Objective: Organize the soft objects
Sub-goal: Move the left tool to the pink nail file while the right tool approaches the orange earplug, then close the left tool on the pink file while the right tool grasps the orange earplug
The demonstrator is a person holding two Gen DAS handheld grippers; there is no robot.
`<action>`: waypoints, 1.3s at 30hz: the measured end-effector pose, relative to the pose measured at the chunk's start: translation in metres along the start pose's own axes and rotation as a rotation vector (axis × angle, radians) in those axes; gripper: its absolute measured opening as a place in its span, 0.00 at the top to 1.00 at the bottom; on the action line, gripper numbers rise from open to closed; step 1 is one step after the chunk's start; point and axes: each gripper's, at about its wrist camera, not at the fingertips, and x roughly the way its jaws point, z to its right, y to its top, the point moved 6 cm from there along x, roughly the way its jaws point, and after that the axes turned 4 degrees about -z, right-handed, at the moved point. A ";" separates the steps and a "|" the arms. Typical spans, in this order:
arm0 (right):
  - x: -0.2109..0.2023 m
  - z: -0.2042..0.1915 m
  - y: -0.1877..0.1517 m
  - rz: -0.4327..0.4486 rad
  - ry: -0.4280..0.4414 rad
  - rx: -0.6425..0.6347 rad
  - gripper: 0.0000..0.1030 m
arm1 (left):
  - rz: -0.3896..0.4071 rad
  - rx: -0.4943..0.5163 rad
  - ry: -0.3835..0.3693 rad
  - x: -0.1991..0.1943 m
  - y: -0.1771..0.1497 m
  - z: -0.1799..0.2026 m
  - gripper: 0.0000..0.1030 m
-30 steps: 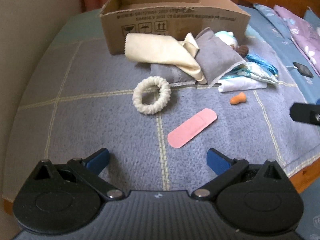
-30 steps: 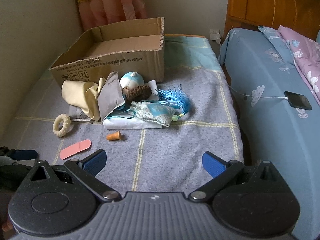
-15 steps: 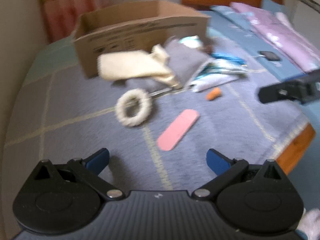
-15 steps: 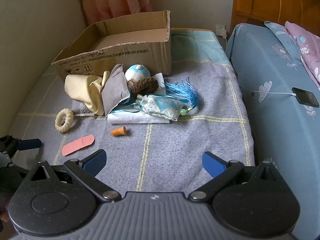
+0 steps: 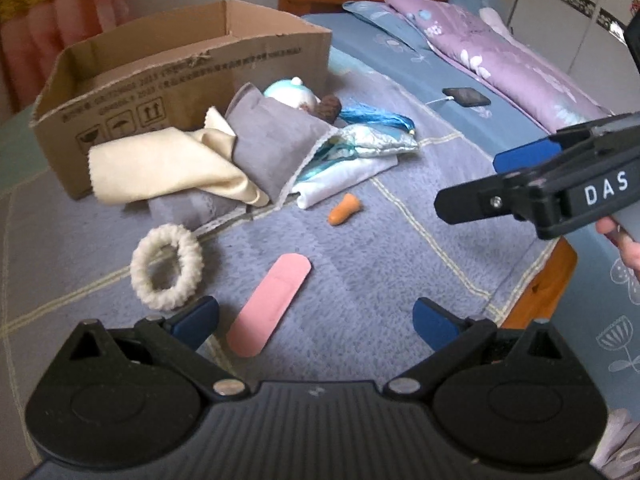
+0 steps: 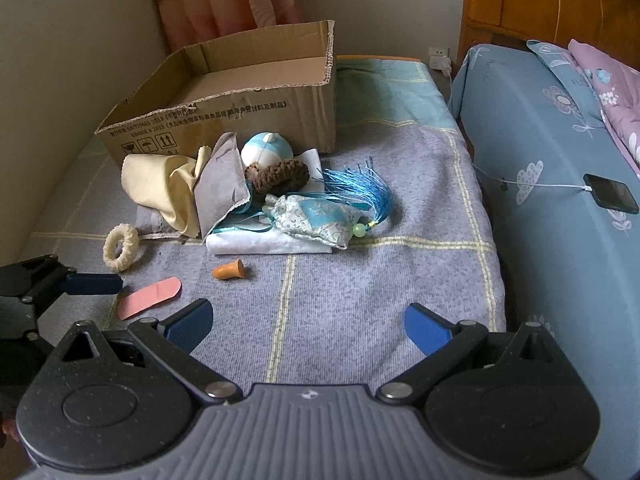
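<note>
A heap of soft things lies on the purple blanket in front of an open cardboard box (image 5: 180, 76) (image 6: 240, 100): a cream cloth (image 5: 160, 168) (image 6: 160, 184), a grey pouch (image 5: 272, 140) (image 6: 220, 188), a blue tassel sachet (image 6: 320, 216), a brown knitted piece (image 6: 284, 176). Apart from the heap lie a white fluffy ring (image 5: 166, 266) (image 6: 120, 248), a pink strip (image 5: 268, 304) (image 6: 150, 298) and an orange earplug (image 5: 344, 210) (image 6: 228, 270). My left gripper (image 5: 316, 318) is open just short of the pink strip. My right gripper (image 6: 306, 322) is open and empty over the blanket.
A bed with blue sheet (image 6: 560, 200) and purple pillows (image 5: 500, 52) runs along the right; a phone on a cable (image 6: 610, 198) lies on it. The platform's wooden edge (image 5: 540, 288) drops off at the right. A wall and curtain (image 6: 224, 0) stand behind the box.
The left gripper swung right and drew closer to the pink strip, and the right gripper now looms large in its view. The right gripper advanced slightly toward the heap. No object moved.
</note>
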 end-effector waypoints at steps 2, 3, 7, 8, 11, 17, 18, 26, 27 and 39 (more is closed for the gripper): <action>0.001 -0.001 0.000 -0.003 0.003 -0.001 0.00 | -0.023 0.022 -0.010 0.000 0.000 0.003 0.01; 0.001 -0.001 0.000 -0.004 0.003 -0.002 0.00 | -0.037 0.031 -0.029 0.001 0.000 0.006 0.01; 0.001 -0.001 0.000 -0.003 0.004 0.002 0.00 | -0.055 0.064 -0.095 -0.002 -0.004 0.019 0.01; 0.001 -0.001 0.000 -0.004 0.003 0.006 0.00 | -0.047 0.065 -0.069 -0.002 -0.003 0.019 0.01; 0.001 0.000 0.000 -0.004 0.003 0.012 0.00 | -0.024 0.012 -0.022 -0.001 -0.002 0.010 0.08; 0.002 -0.002 -0.002 0.020 -0.003 -0.024 0.00 | 0.017 -0.035 0.033 -0.007 0.001 -0.002 0.44; 0.003 -0.002 -0.002 0.032 -0.007 -0.035 0.00 | 0.021 -0.029 0.041 -0.007 0.000 -0.001 0.45; 0.011 -0.003 -0.009 0.023 -0.016 -0.061 0.00 | 0.029 0.000 0.135 -0.008 -0.001 0.003 0.75; 0.011 -0.004 -0.009 0.024 -0.014 -0.062 0.00 | 0.031 0.006 0.135 -0.007 -0.001 0.006 0.81; 0.021 -0.024 -0.014 0.025 -0.022 -0.151 0.00 | 0.042 -0.091 0.202 -0.024 -0.019 -0.010 0.83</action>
